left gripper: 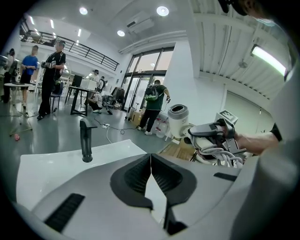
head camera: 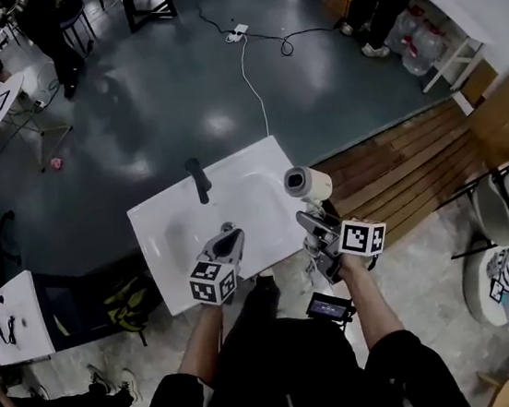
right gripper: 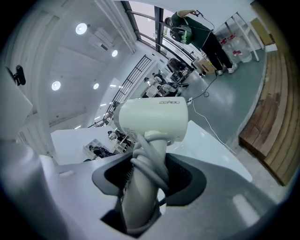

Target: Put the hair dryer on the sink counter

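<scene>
My right gripper (head camera: 316,224) is shut on the handle of a white hair dryer (head camera: 308,183), with the cord wound round the handle (right gripper: 149,174). The dryer's barrel (right gripper: 152,118) stands upright above the jaws, over the right end of the white sink counter (head camera: 160,231). My left gripper (head camera: 229,241) is shut and holds nothing, hovering over the counter's front edge. From the left gripper view the dryer (left gripper: 178,120) and the right gripper (left gripper: 212,132) show at the right.
A black tap (head camera: 198,179) stands at the back of the basin (head camera: 236,200). Wooden decking (head camera: 417,167) lies to the right of the sink. A cable (head camera: 251,68) runs across the grey floor beyond. People stand at the far edges of the room.
</scene>
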Available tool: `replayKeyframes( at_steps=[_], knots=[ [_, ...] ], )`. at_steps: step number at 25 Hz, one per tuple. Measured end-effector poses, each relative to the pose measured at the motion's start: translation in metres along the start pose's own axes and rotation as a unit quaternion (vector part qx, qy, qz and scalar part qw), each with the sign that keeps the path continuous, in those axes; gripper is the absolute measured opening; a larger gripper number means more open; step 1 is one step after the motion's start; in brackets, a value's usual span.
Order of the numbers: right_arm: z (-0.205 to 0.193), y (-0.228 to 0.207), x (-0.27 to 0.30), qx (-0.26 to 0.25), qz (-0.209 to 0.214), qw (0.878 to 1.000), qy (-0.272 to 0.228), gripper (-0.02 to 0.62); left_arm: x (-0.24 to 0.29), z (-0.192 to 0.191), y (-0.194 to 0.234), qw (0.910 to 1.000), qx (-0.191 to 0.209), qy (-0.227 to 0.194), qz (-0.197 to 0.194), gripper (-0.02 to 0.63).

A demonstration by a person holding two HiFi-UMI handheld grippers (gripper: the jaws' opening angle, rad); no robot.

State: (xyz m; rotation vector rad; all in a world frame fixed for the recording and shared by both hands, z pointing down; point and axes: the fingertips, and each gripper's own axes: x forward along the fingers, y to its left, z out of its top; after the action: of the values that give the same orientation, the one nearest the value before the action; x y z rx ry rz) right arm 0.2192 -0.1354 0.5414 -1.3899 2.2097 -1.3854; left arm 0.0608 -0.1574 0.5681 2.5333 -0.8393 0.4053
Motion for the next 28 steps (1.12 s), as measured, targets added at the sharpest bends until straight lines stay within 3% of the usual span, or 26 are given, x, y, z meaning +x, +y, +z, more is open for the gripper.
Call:
replayKeyframes(
  at_steps=[14, 28],
  knots=[
    [0.014, -0.023, 0.05, -0.036, -0.013, 0.998, 0.05, 0.202, 0.016, -0.003, 0.039, 0.9993, -0.027, 0.014, 0.023, 0.012],
    [0.021, -0.047, 0.088, -0.109, -0.044, 0.986, 0.119, 0.202, 0.035, -0.016, 0.059, 0.9975, -0.05, 0.037, 0.034, 0.012]
  ],
)
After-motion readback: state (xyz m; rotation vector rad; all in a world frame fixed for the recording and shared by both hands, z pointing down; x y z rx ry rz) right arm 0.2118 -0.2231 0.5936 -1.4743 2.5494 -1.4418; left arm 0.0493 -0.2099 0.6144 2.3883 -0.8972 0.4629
